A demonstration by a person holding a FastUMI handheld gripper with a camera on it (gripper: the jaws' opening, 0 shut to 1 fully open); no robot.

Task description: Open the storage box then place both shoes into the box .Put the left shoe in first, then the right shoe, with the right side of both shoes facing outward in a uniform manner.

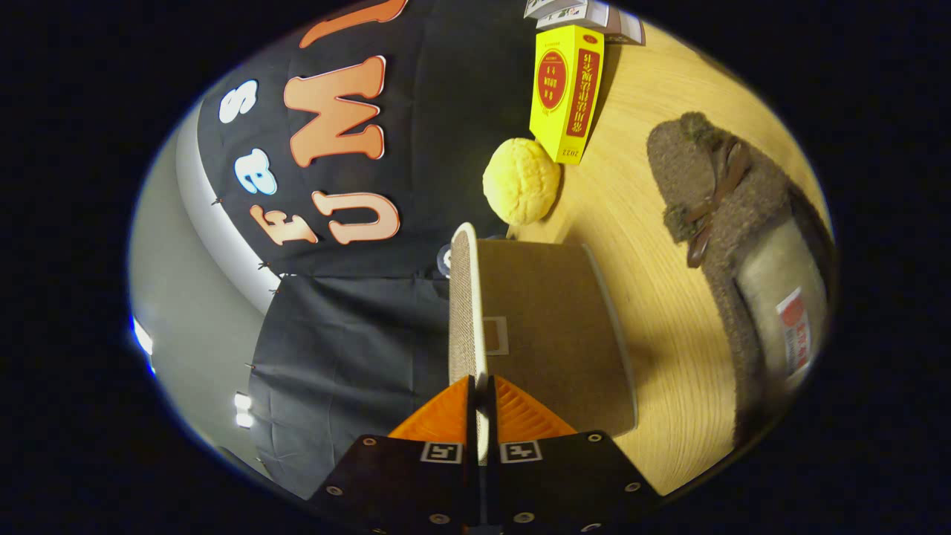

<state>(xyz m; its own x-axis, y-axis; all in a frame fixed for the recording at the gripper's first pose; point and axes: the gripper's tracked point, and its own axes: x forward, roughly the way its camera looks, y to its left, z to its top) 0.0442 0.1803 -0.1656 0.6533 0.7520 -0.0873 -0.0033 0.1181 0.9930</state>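
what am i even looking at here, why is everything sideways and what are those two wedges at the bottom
The picture comes from a camera riding on a hand-held gripper, a two-finger clamp a person carries. The wedges are its two fingers. The tool is rolled on its side, so the wooden table appears to stand upright.

The fingers are closed on the thin edge of a box lid, a flat brown panel that runs away from the camera. That is the storage box being opened.

Beyond the lid sit a round yellow bun and a yellow carton. Off to the side lies a fuzzy brown shoe with a bow, waiting to go into the box.
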